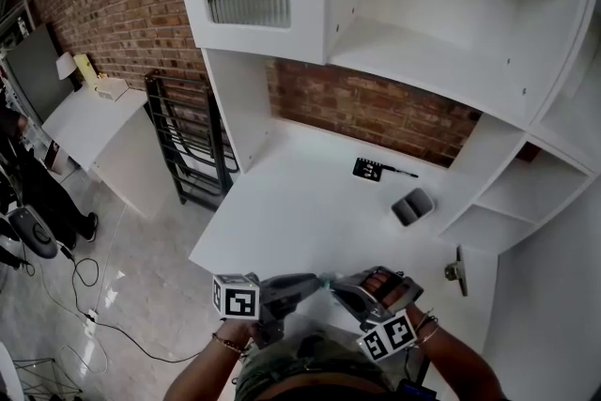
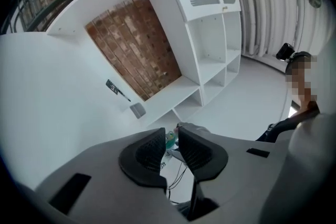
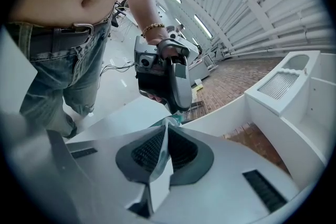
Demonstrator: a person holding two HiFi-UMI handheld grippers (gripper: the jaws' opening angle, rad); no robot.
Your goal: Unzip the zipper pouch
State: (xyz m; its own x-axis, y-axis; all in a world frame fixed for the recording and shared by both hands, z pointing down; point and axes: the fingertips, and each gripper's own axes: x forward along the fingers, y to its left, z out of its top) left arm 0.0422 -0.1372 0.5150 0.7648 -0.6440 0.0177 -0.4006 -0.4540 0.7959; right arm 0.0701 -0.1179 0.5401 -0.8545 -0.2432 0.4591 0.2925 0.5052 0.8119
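Near the front edge of the white table (image 1: 300, 211), the two grippers meet tip to tip in the head view. Between them is a thin clear pouch (image 3: 159, 150) with a teal zipper end (image 3: 172, 119). My right gripper (image 3: 166, 126) is shut on the pouch's film, which runs edge-on between its pads. My left gripper (image 2: 171, 135) points level at it, jaws nearly together, and the teal zipper pull (image 2: 170, 139) sits pinched at their tips. In the right gripper view the left gripper (image 3: 177, 110) reaches the teal end from above. The head view shows only a speck of the pouch (image 1: 327, 279).
A black card with a pen (image 1: 372, 169) and a small grey box (image 1: 412, 206) lie at the back of the table, under white shelving (image 1: 441, 61). A black rack (image 1: 192, 141) stands to the left. A metal knob (image 1: 455, 270) sits at the right edge.
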